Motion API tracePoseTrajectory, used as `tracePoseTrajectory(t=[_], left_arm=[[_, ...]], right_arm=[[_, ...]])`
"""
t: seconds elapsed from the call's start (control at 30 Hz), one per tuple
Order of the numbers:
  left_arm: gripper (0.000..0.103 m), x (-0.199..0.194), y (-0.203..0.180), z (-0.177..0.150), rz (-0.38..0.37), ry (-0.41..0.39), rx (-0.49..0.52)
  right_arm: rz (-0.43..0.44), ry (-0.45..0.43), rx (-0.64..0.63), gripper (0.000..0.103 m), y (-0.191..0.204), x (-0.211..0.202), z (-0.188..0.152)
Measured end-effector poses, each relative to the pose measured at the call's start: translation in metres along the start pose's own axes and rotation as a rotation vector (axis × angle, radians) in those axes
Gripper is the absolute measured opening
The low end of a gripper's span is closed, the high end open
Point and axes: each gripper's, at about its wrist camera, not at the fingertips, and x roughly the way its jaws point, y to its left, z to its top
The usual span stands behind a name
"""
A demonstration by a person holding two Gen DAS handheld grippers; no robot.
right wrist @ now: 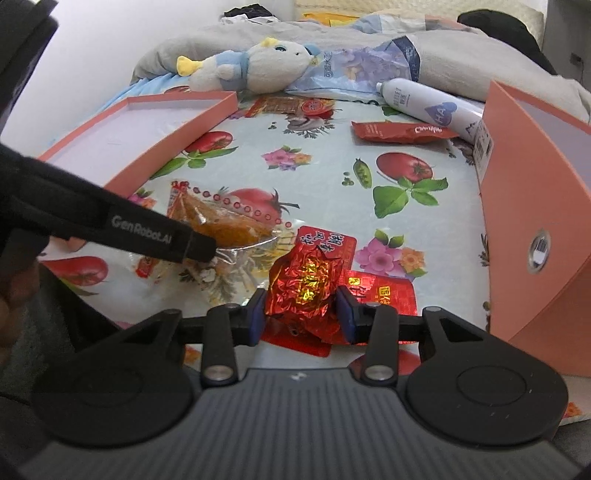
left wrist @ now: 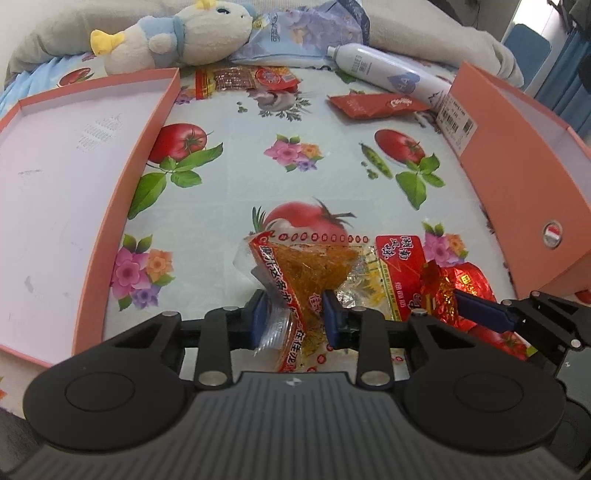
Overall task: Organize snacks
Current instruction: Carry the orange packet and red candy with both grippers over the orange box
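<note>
My left gripper [left wrist: 295,317] is shut on a clear packet of orange shredded snack [left wrist: 310,269] with red edging, just above the flowered cloth; the packet also shows in the right wrist view [right wrist: 221,221]. My right gripper [right wrist: 301,314] is shut on a crinkled red foil snack [right wrist: 306,288], which also shows in the left wrist view [left wrist: 461,288]. A flat red packet [right wrist: 384,295] lies under it. Farther off lie a red sachet [left wrist: 376,105] and a red strip-snack packet [left wrist: 243,79].
An empty pink box lid [left wrist: 122,173] lies at the left. A taller pink box [left wrist: 524,177] stands at the right. A white spray can [left wrist: 391,72], a plush duck [left wrist: 177,37] and a blue bag [left wrist: 314,33] lie at the back.
</note>
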Motion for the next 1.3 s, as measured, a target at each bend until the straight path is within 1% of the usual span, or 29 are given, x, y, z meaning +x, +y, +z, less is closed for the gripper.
tracePoseTrajectory(t=[0.1, 0.33, 0.57, 0.77, 0.93, 1.03, 1.3], left_arm=[[0.035, -0.007, 0.001, 0.0, -0.006, -0.018, -0.015], [0.035, -0.021, 0.01, 0.001, -0.025, -0.053, -0.094], [0.035, -0.053, 0.008, 0.013, -0.035, -0.096, -0.126], [0.035, -0.098, -0.001, 0.032, -0.062, -0.184, -0.149], [0.035, -0.134, -0.01, 0.05, -0.078, -0.237, -0.163], [0.035, -0.152, -0.019, 0.063, -0.084, -0.272, -0.152], [0.035, -0.191, -0.057, 0.092, -0.151, -0.351, -0.12]], right_arm=[[-0.012, -0.012, 0.007, 0.043, -0.002, -0.009, 0.004], [-0.042, -0.036, 0.01, 0.043, -0.01, -0.028, 0.016], [-0.04, -0.068, 0.052, 0.043, -0.016, -0.053, 0.035], [-0.034, -0.135, 0.038, 0.043, -0.017, -0.086, 0.059], [-0.044, -0.196, 0.043, 0.043, -0.025, -0.116, 0.078], [-0.053, -0.234, 0.049, 0.043, -0.032, -0.134, 0.09], [-0.087, -0.337, 0.049, 0.043, -0.053, -0.176, 0.118]])
